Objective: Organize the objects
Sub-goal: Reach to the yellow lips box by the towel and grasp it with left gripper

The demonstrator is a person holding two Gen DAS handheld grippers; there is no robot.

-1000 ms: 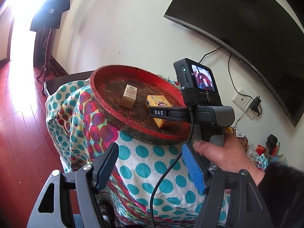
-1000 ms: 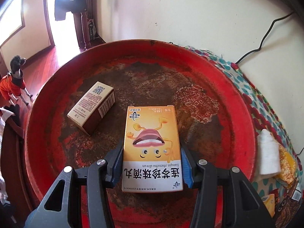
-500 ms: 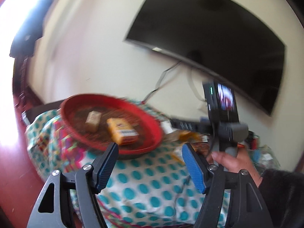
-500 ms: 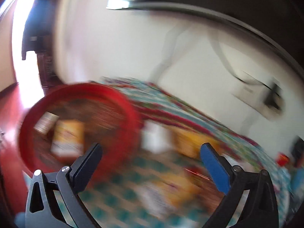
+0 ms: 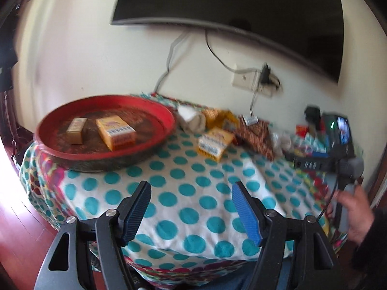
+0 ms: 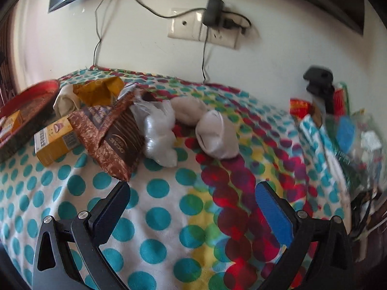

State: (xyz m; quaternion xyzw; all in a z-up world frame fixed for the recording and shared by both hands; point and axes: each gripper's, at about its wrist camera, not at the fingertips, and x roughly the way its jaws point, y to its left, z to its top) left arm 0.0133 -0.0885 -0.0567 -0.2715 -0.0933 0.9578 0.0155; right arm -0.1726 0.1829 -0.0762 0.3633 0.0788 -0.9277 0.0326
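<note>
Left wrist view: left gripper (image 5: 191, 207) gaped, empty; two boxes sat in the red tray (image 5: 154, 111), a third box (image 5: 214, 143) beside it.
Right wrist view: right gripper (image 6: 193, 205), jaws just opened wide and empty, faced the clutter; next pick likely that box (image 6: 54, 142), needing a leftward reach.

Daylight glare blown out at lower left edge, left wrist view. Both views motion-blurred, worst at right side; fisheye bending, dark corners.

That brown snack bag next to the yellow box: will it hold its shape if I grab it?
Probably not. The brown snack bag looks crinkled and torn open, so it should flop and crush. Likely light; contents could spill from the open end.
</note>
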